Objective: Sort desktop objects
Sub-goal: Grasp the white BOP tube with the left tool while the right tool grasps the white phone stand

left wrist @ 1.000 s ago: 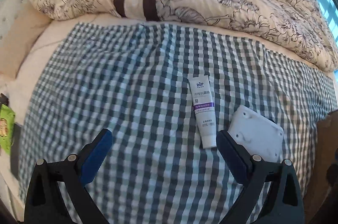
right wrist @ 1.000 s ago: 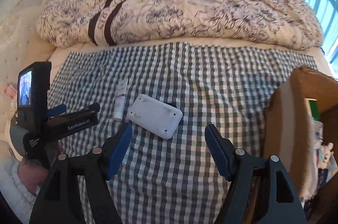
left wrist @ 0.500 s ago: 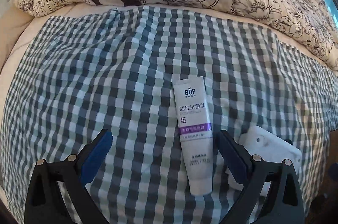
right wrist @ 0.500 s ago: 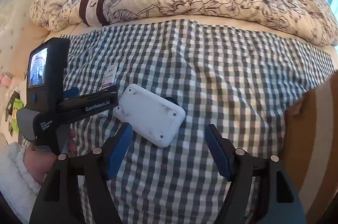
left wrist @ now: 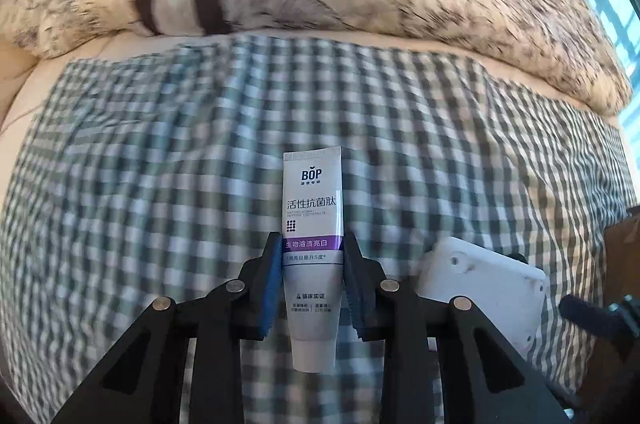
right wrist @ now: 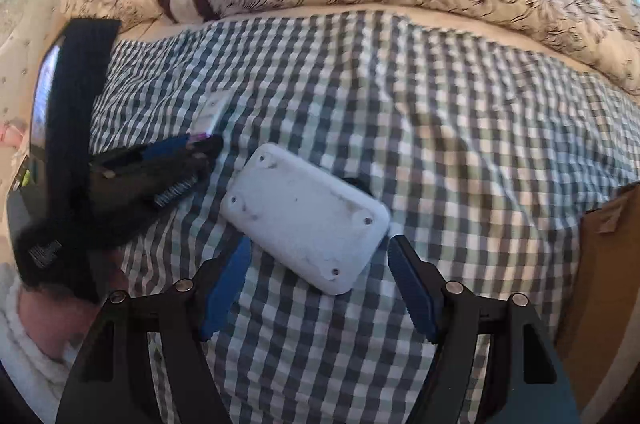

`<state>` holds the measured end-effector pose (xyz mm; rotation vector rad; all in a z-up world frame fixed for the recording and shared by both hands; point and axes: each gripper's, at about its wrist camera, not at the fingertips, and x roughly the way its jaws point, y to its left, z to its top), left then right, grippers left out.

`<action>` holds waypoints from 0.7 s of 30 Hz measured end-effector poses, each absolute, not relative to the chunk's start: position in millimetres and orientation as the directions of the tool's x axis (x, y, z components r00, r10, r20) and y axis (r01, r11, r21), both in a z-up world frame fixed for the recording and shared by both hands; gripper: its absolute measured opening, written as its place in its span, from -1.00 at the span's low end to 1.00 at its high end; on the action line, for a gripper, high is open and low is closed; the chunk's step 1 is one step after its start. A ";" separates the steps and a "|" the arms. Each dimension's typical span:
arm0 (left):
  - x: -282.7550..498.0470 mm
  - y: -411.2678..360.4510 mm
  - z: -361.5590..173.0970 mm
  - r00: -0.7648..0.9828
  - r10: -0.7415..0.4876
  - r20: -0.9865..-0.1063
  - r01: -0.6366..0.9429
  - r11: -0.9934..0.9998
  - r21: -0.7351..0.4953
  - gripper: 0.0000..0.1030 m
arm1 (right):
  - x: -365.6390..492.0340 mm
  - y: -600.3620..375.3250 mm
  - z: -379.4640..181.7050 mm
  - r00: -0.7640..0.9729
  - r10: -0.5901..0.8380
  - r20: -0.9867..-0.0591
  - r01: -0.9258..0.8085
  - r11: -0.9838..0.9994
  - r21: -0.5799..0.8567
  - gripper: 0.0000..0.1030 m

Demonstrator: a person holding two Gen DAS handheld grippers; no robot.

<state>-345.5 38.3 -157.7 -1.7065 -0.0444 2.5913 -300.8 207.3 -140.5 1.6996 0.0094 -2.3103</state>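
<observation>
The tube [left wrist: 312, 248] is lodged between the blue pads [left wrist: 269, 288] of the left hand-held gripper [left wrist: 311, 260], whose jaws are closing; the pads are seen against the tube's sides at its purple band. The tube lies on the checked cloth [left wrist: 160, 184] spread over the bed, cap end nearest the camera. The right hand-held gripper [right wrist: 318, 288] is held open above the white box [right wrist: 304, 214], which rests on the cloth just beside the tube and is not touched. A cardboard box [right wrist: 600, 264] is seen at the right edge.
</observation>
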 end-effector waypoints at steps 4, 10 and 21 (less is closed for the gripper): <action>-344.5 15.1 -143.4 -0.397 0.019 -0.918 0.027 -0.999 -0.033 -0.44 | -303.4 188.1 -152.8 -0.249 -0.187 -0.950 0.341 -0.935 0.095 0.58; -345.8 -9.1 -137.7 -0.404 -0.006 -0.915 0.058 -0.998 -0.019 -0.44 | -315.2 173.3 -162.1 -0.312 -0.089 -0.946 0.389 -0.920 -0.042 0.69; -331.9 -15.4 -142.9 -0.390 -0.014 -0.921 0.072 -0.997 -0.016 -0.43 | -319.3 170.2 -191.3 -0.280 -0.066 -0.958 0.439 -0.896 -0.067 0.84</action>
